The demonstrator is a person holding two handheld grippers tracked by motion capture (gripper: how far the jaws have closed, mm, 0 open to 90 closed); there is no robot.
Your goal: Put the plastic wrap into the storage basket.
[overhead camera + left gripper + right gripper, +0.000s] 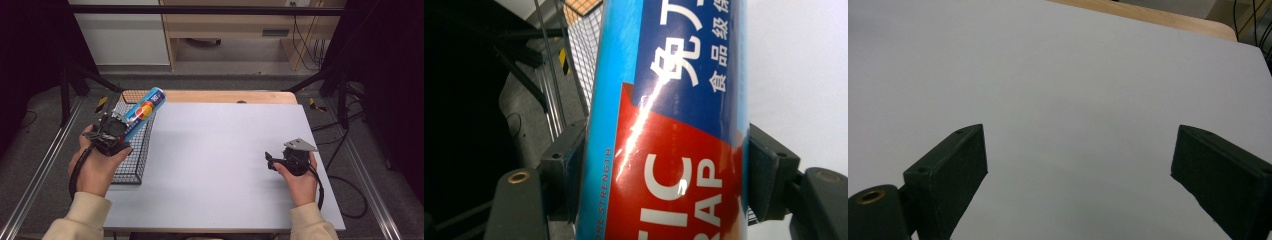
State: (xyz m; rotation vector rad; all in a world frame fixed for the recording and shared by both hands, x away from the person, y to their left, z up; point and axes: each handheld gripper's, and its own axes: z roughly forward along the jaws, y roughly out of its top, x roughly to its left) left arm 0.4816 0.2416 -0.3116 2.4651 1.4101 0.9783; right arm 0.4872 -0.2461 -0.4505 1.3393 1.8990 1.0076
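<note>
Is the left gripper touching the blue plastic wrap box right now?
Touching. In the left gripper view, the left gripper has both jaws pressed flat against opposite sides of the blue plastic wrap box, with no gap on either side.

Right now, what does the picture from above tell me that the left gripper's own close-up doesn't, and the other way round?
The high view alone shows the person's two hands, the right gripper over the pale grey table, and the floor around.

The left gripper view alone shows its black pads pressed on the tube's sides, and the tube's print.

Both show the blue and red cylindrical tube and the black wire mesh basket.
</note>
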